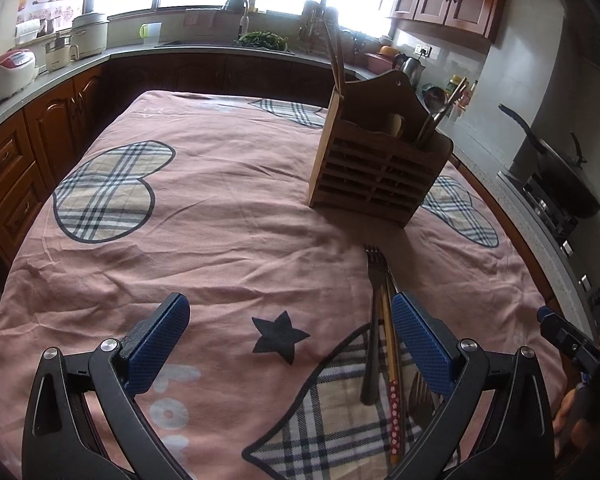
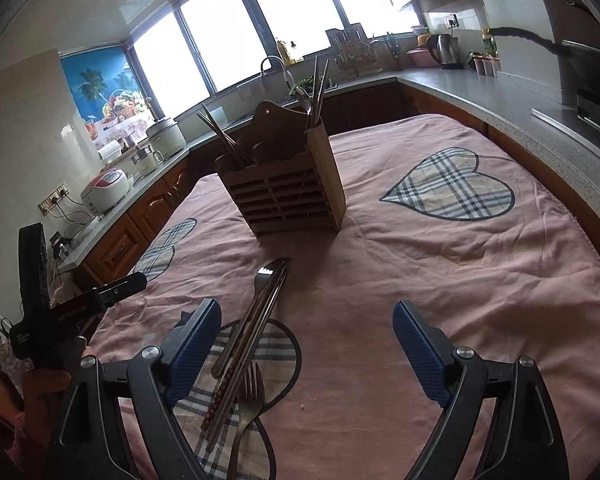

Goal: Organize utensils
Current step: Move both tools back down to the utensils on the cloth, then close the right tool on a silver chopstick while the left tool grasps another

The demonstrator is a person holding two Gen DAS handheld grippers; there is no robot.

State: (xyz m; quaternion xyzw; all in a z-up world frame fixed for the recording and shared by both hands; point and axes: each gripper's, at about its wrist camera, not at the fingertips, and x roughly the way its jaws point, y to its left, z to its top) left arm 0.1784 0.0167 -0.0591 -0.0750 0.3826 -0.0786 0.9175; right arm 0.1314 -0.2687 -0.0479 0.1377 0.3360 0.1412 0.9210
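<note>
A wooden utensil caddy (image 1: 376,172) stands on the pink tablecloth (image 1: 220,232), with chopsticks and spoons upright in its compartments; it also shows in the right wrist view (image 2: 288,192). A pile of loose utensils lies in front of it: a metal fork (image 1: 374,276), chopsticks (image 1: 392,376) with a red patterned end, and a second fork (image 2: 252,392). My left gripper (image 1: 290,344) is open, its right finger beside the pile. My right gripper (image 2: 306,352) is open, its left finger beside the same pile (image 2: 256,320).
Kitchen counters ring the table. A rice cooker (image 1: 8,72) and pots stand at the left, a sink (image 1: 236,40) at the back, a kettle (image 2: 444,50) and a wok (image 1: 564,168) on the stove at the right. The table edge is near the counter on the right.
</note>
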